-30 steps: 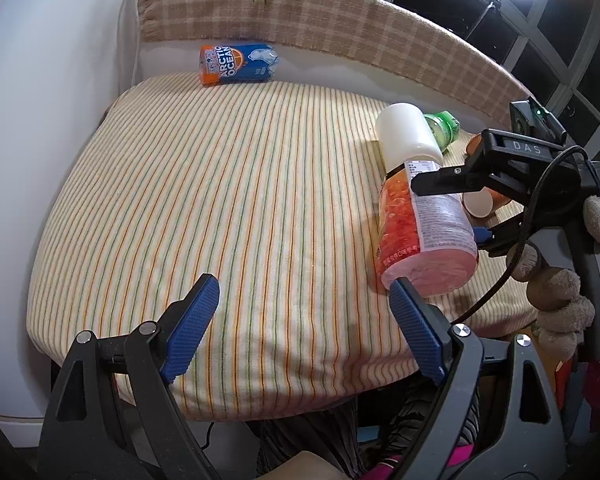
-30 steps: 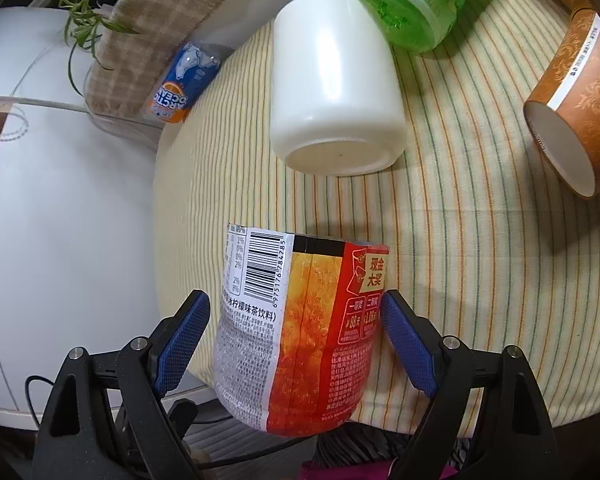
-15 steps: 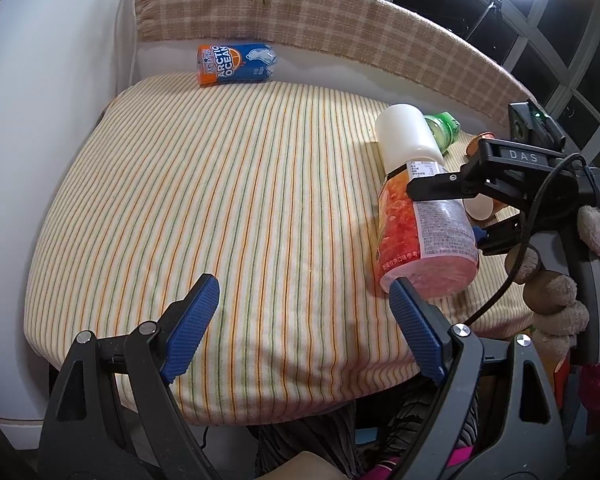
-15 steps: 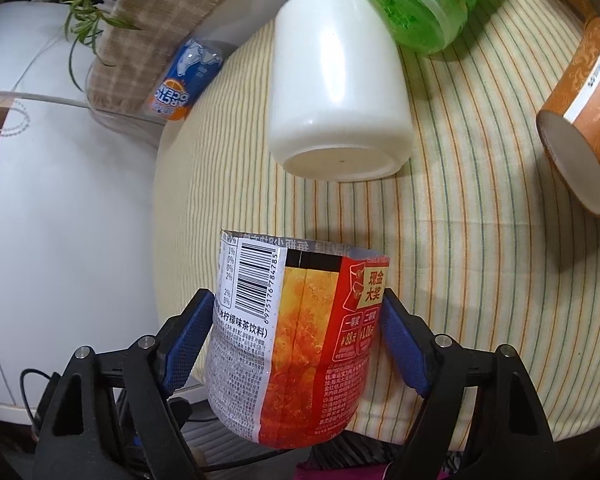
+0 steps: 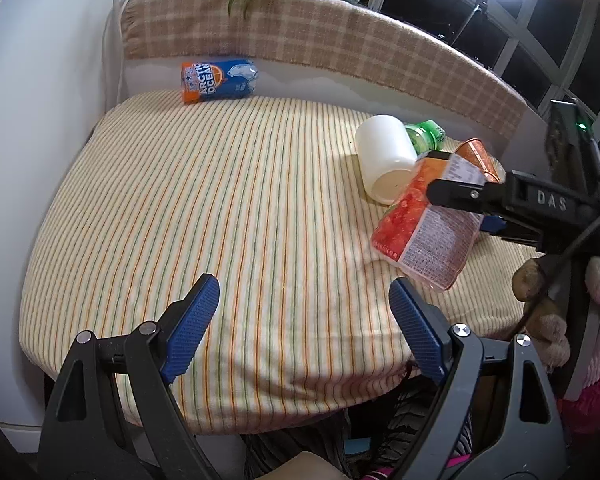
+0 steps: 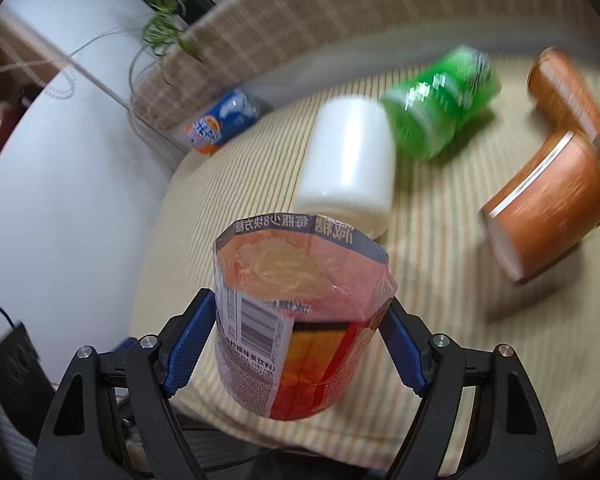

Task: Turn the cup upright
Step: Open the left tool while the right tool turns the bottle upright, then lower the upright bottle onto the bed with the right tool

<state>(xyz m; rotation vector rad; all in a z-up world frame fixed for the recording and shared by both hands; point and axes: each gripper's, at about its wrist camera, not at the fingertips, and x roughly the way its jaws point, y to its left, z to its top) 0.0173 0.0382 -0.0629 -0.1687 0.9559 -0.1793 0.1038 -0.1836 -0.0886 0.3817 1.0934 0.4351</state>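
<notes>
The cup is a cut-off plastic bottle with a red and orange label. My right gripper is shut on it, blue pads on both sides, and holds it tilted with its open mouth turned up and away. In the left wrist view the cup leans over the cloth's right edge, held by the right gripper. My left gripper is open and empty over the front of the striped cloth.
A white cup, a green bottle piece and two orange paper cups lie on their sides behind it. A blue and orange can lies at the back left. A plaid backrest rims the far side.
My right gripper has closed on the labelled cup, lifted it and rotated it, so its open mouth now faces up. The right wrist view is blurred with motion. The left gripper stays open.
</notes>
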